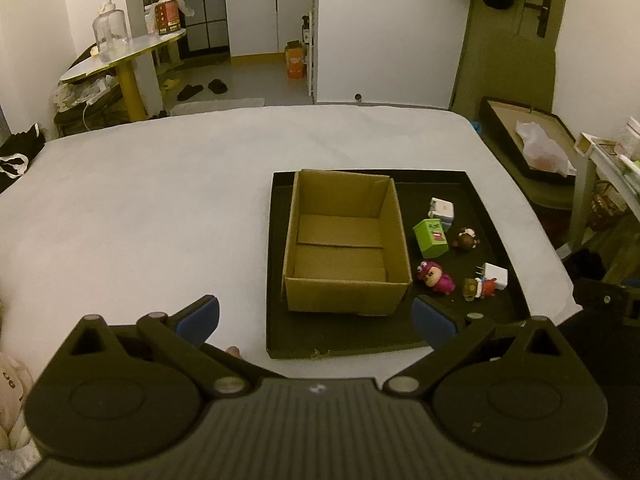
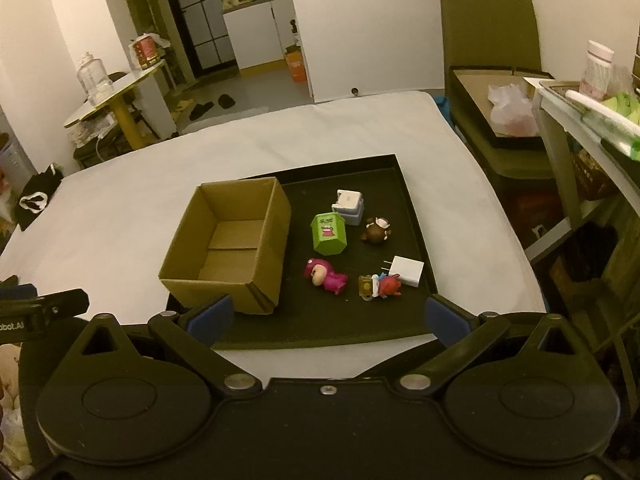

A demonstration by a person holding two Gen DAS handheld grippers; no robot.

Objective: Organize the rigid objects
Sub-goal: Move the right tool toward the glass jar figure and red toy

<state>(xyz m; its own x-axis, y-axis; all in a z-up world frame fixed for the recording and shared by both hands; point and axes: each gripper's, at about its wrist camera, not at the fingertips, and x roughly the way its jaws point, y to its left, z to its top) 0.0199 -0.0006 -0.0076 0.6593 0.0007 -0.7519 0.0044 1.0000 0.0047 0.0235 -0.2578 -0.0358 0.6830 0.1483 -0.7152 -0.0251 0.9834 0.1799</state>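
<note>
An open, empty cardboard box (image 1: 346, 242) (image 2: 232, 246) stands on the left part of a black tray (image 1: 280, 336) (image 2: 404, 184). To its right on the tray lie a green box (image 1: 431, 238) (image 2: 329, 234), a white-blue cube (image 1: 441, 211) (image 2: 349, 207), a brown figurine (image 1: 466, 239) (image 2: 376, 231), a pink figurine (image 1: 435, 278) (image 2: 326, 276), a red figurine (image 1: 482, 287) (image 2: 382, 286) and a white plug (image 1: 495, 275) (image 2: 407, 270). My left gripper (image 1: 316, 320) is open and empty at the tray's near edge. My right gripper (image 2: 328, 318) is open and empty, also at the near edge.
The tray lies on a white bed (image 1: 140, 208) (image 2: 120, 216). A side table with a jar (image 1: 110, 32) stands far left. A dark tray with a plastic bag (image 2: 510, 110) and a white shelf (image 2: 580, 112) stand to the right.
</note>
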